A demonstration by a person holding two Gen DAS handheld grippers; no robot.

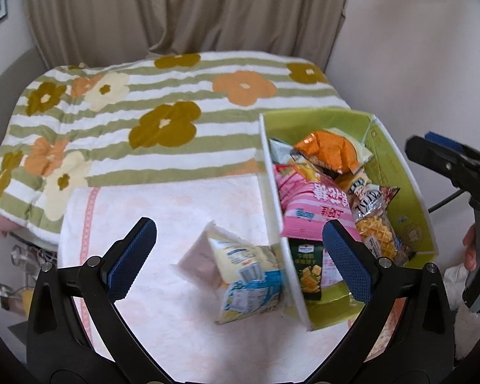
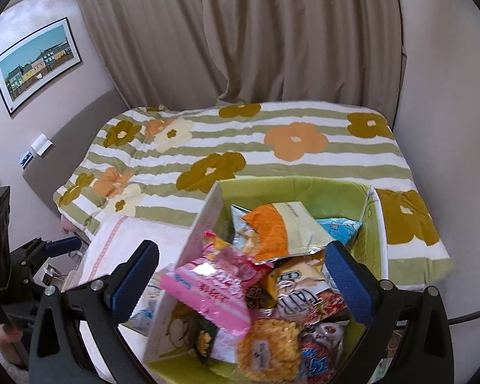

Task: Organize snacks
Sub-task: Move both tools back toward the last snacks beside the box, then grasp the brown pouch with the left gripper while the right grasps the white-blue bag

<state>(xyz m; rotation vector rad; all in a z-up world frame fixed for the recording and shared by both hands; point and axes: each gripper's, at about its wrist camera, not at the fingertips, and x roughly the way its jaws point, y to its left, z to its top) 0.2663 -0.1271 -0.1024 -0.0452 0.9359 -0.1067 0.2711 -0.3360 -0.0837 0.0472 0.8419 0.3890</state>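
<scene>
A green-lined cardboard box [image 1: 396, 172] stands on the bed, packed with snack bags. Among them are a pink packet [image 1: 307, 204], an orange bag [image 1: 326, 153] and a clear bag of yellow crisps [image 1: 374, 236]. Outside the box, a yellow and blue snack packet [image 1: 246, 275] leans against its white left wall on a pale pink towel [image 1: 163, 204]. My left gripper [image 1: 240, 259] hovers open above that packet without touching it. My right gripper [image 2: 241, 280] stands wide open over the box [image 2: 291, 188], above the pink packet [image 2: 208, 291], with nothing in it.
A striped quilt with flowers [image 1: 163, 102] covers the bed behind the towel, with beige curtains [image 2: 272, 32] beyond. A framed picture [image 2: 36, 64] hangs on the left wall. A person's hand [image 1: 470, 249] holds the right gripper's handle at the right edge.
</scene>
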